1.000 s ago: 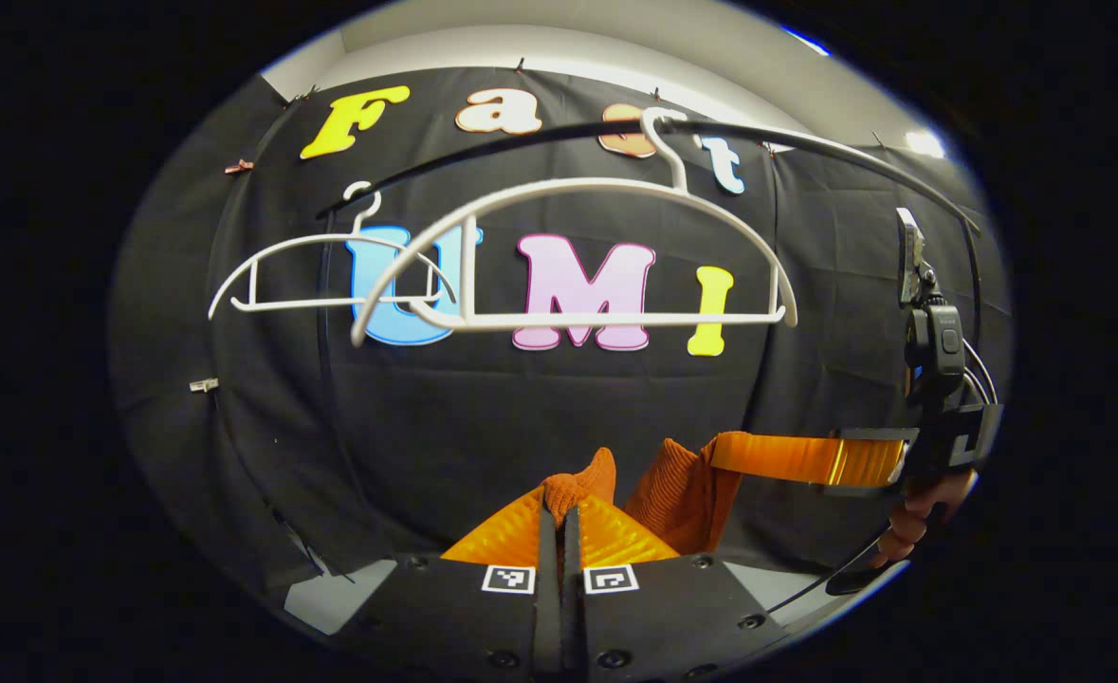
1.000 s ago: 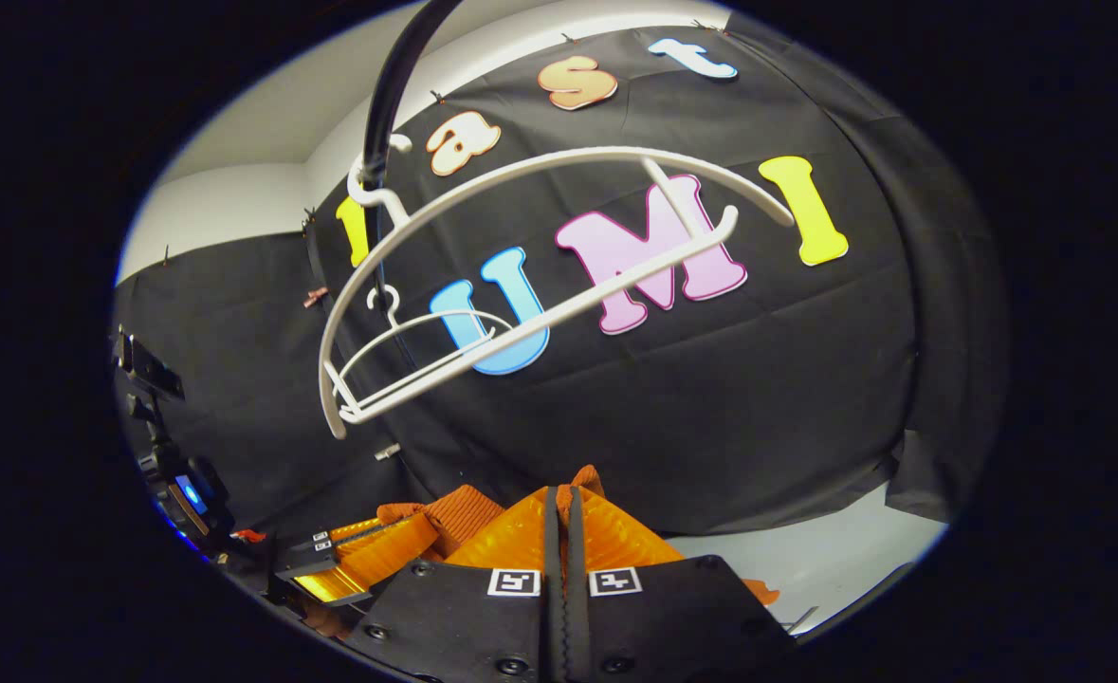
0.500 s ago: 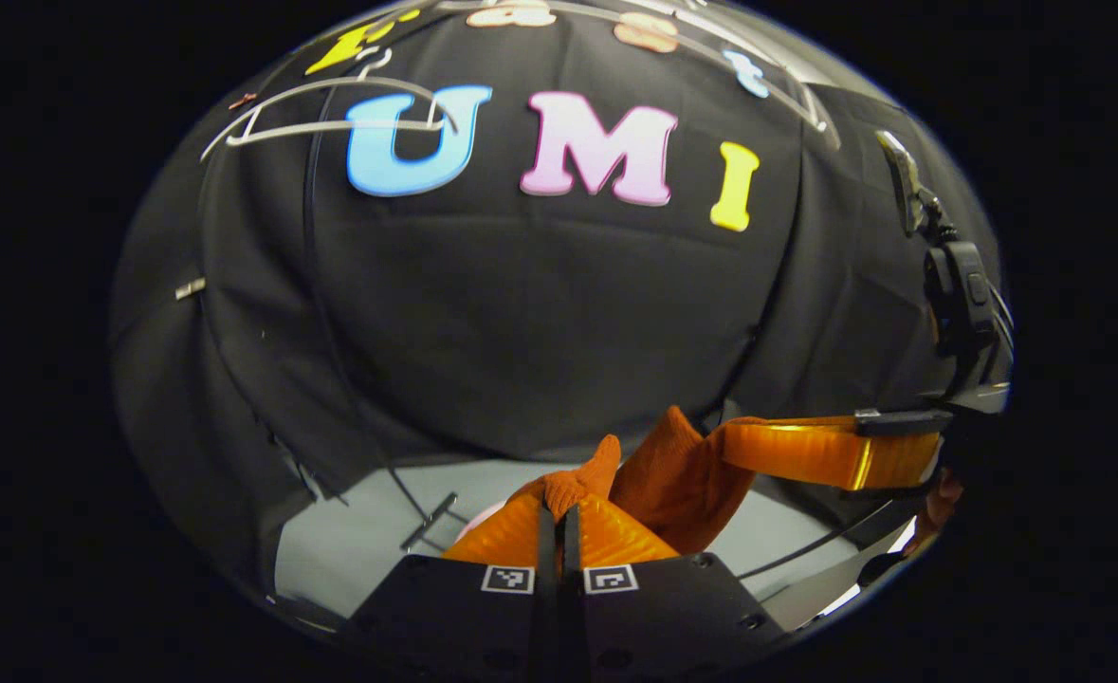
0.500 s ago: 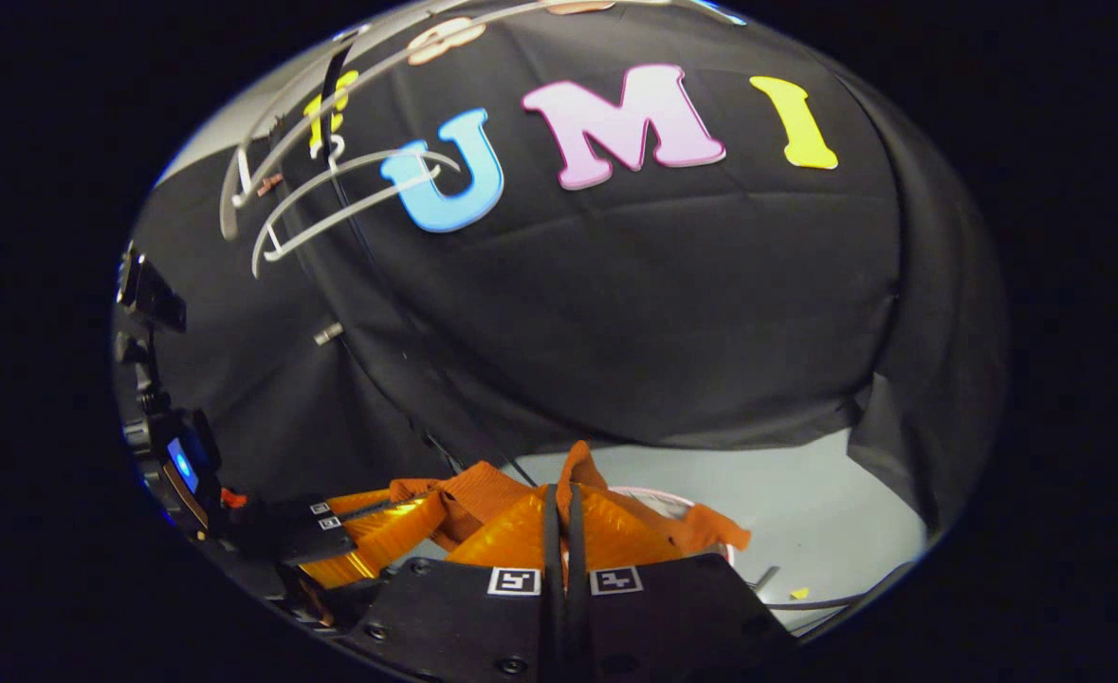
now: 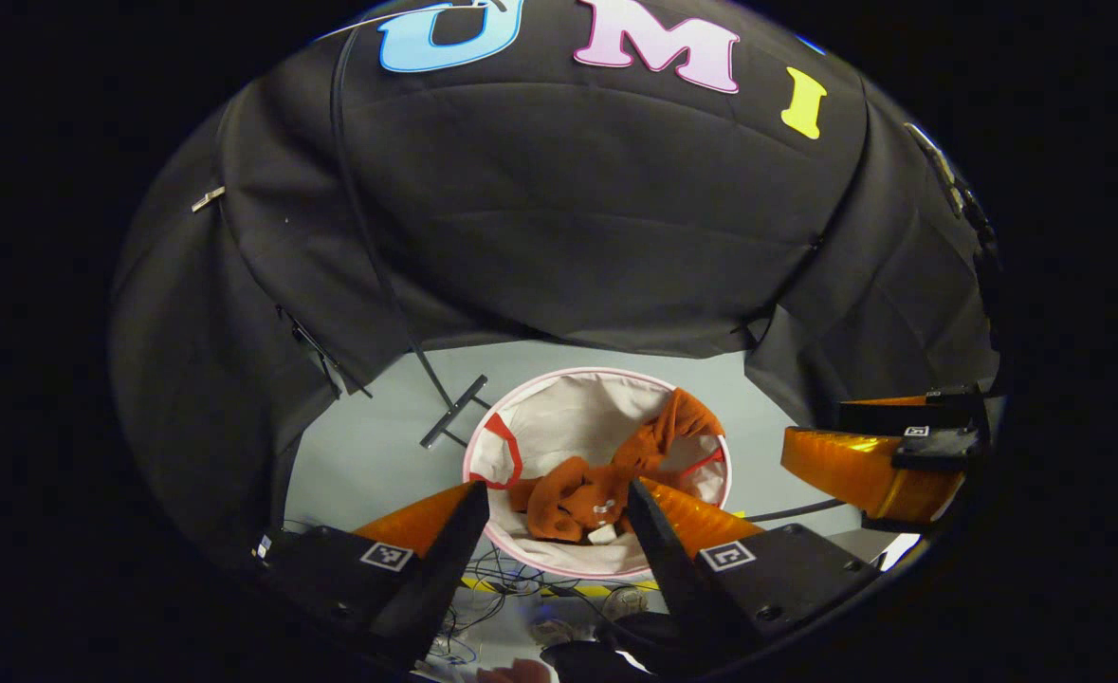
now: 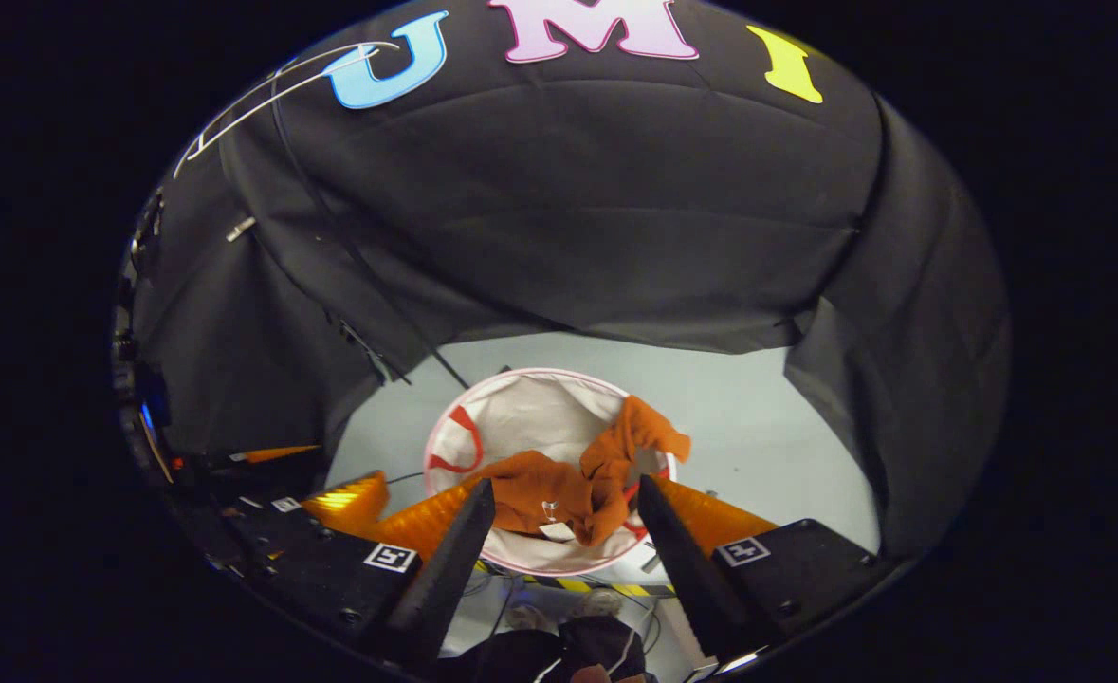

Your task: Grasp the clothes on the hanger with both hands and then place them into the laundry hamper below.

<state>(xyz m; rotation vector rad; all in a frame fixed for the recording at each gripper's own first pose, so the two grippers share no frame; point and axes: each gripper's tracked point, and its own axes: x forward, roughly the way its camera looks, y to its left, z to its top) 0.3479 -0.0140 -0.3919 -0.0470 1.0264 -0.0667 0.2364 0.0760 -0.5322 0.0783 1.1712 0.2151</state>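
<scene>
Both the left gripper (image 5: 547, 517) and the right gripper (image 6: 566, 512) hang spread and empty above the hamper (image 5: 530, 417). The orange garment (image 5: 606, 470) lies inside, one sleeve draped toward the rim at 2 o'clock. That sleeve's weight could drag it over the edge.

Booth wall (image 5: 559, 218) = black cloth, creased, draped in folds at both sides, hem ends just above floor. Floor (image 6: 758, 427) pale grey, smooth, evenly lit. Thin black pole (image 5: 369, 237) runs down in front of cloth to a flat dark foot (image 5: 452, 411) on the floor. Small metal clip (image 5: 209, 198) pinned on cloth, upper left. Loose cables (image 5: 502, 579) + strip of yellow/black tape (image 6: 606, 588) lie on floor at near edge.
</scene>
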